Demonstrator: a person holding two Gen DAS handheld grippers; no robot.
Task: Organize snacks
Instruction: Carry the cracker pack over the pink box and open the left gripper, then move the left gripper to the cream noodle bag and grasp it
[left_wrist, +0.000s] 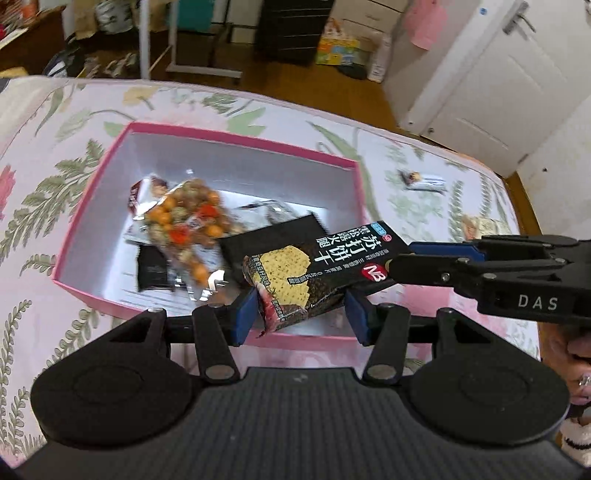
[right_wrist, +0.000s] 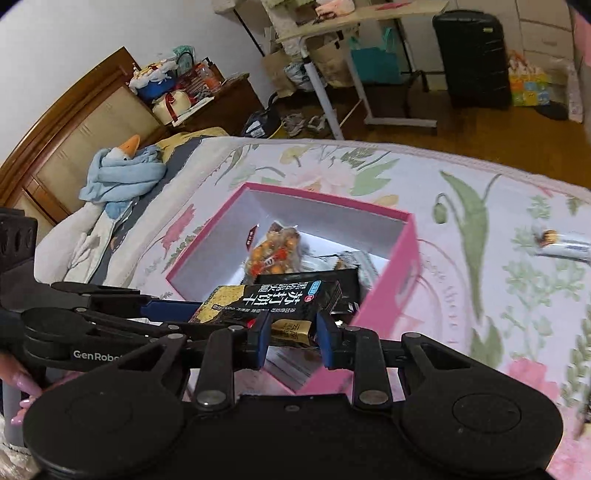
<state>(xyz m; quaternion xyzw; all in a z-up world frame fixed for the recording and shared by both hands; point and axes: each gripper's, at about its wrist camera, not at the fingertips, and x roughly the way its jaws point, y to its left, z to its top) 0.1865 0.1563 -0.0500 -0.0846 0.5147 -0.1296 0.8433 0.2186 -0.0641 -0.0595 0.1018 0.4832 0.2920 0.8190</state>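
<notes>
Cracker packet (left_wrist: 295, 273), black with a pale cracker printed on it, sits above the near rim of the pink box (left_wrist: 236, 142), clear of the floor of the box. Its long axis runs on a slant in the left wrist view: the crumpled lower end lies between the blue pads (left_wrist: 245, 319) of the left gripper (left_wrist: 301, 317), and the upper end points up and right toward the right gripper (left_wrist: 397, 264). The white lettering reads upside down from this side. The left gripper is part closed on the packet's lower end, with both pads against its edges. The right gripper is closed tight on a small gold packet (right_wrist: 291, 332), seen best in the right wrist view, just under the cracker packet's far end. The box rests on a floral bedspread (left_wrist: 55, 166). A clear bag of orange and green snacks (left_wrist: 188, 218) lies inside with dark and silvery packets that are too blurred to read. A wrapped bar (left_wrist: 424, 181) lies alone on the bedspread, to the right of the box. Fingers (left_wrist: 580, 373) show only at the frame edge.
</notes>
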